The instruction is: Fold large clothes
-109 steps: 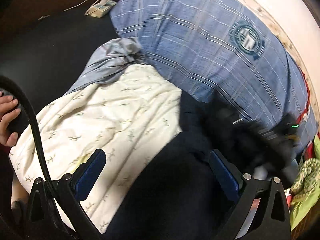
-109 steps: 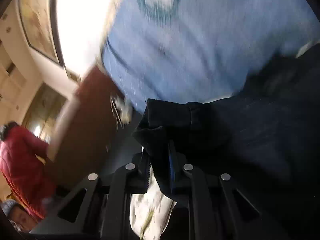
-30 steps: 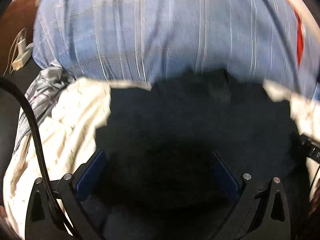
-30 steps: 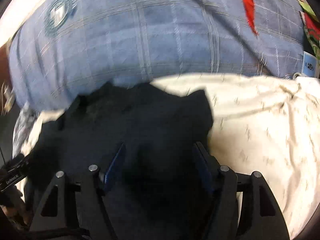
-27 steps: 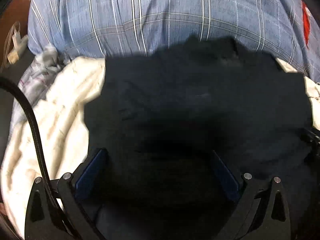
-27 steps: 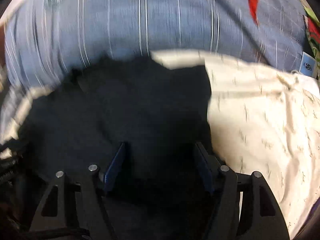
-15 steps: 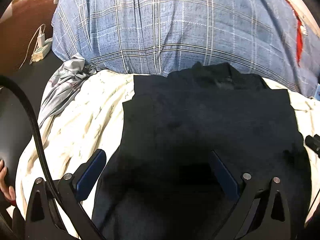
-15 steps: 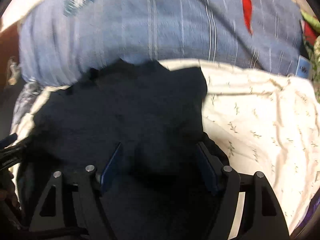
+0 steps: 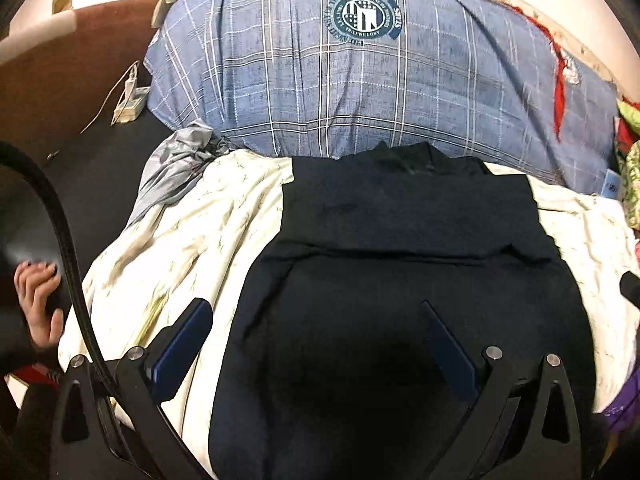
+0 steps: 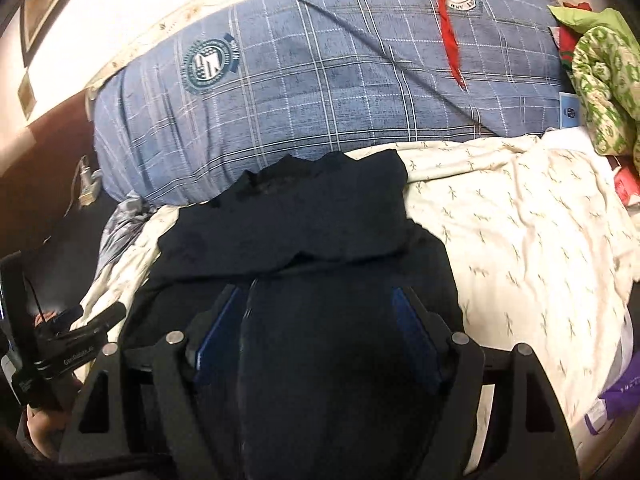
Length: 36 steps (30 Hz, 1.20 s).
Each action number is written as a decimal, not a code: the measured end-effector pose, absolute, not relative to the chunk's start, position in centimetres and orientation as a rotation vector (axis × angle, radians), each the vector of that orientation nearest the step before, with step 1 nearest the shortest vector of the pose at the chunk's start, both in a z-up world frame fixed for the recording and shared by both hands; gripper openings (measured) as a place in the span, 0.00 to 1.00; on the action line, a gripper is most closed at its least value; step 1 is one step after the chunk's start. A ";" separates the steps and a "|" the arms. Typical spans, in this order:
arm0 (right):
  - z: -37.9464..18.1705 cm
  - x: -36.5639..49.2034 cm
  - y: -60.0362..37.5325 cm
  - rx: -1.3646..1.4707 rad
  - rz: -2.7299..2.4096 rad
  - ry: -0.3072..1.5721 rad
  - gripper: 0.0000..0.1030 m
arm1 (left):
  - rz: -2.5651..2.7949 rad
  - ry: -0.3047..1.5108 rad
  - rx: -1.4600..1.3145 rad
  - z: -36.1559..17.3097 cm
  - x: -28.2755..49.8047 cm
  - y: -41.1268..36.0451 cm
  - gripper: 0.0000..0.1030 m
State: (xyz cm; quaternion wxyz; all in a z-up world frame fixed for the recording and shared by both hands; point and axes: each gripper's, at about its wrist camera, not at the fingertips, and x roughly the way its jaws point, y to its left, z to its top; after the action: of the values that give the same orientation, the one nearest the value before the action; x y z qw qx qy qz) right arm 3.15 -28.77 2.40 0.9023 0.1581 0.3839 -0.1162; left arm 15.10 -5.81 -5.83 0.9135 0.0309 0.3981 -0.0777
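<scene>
Your dark garment [image 9: 404, 264] lies flat mid-bed on the cream sheet [image 9: 188, 240], its top edge by the blue pillow [image 9: 360, 92], one fold laid over. Both the left gripper [image 9: 316, 344] and right gripper [image 10: 316, 332] hover spread apart, holding nothing; more folds look due.

The bed [image 9: 120, 184] is covered by a cream sheet with a sprig print [image 9: 208, 232], on which a dark navy garment [image 9: 400, 280] is spread with its top folded over, its collar touching a large blue plaid pillow [image 9: 360, 92] laid across the head.
</scene>
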 end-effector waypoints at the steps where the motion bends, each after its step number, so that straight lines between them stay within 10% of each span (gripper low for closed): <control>1: 2.5 2.5 -28.3 0.320 -0.238 0.791 0.76 | -0.160 0.821 0.054 -5.8 14.2 -5.4 0.99; 36: -10.1 -14.9 -28.9 0.473 -0.371 1.067 0.80 | -0.233 1.134 -0.179 -20.6 1.2 3.6 0.99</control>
State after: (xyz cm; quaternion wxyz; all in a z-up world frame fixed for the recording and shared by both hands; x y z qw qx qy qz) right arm -14.85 -28.88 -10.10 0.8183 0.2222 0.5006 -0.1742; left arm 1.22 3.59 -20.64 0.8334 -0.0844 0.5349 -0.1100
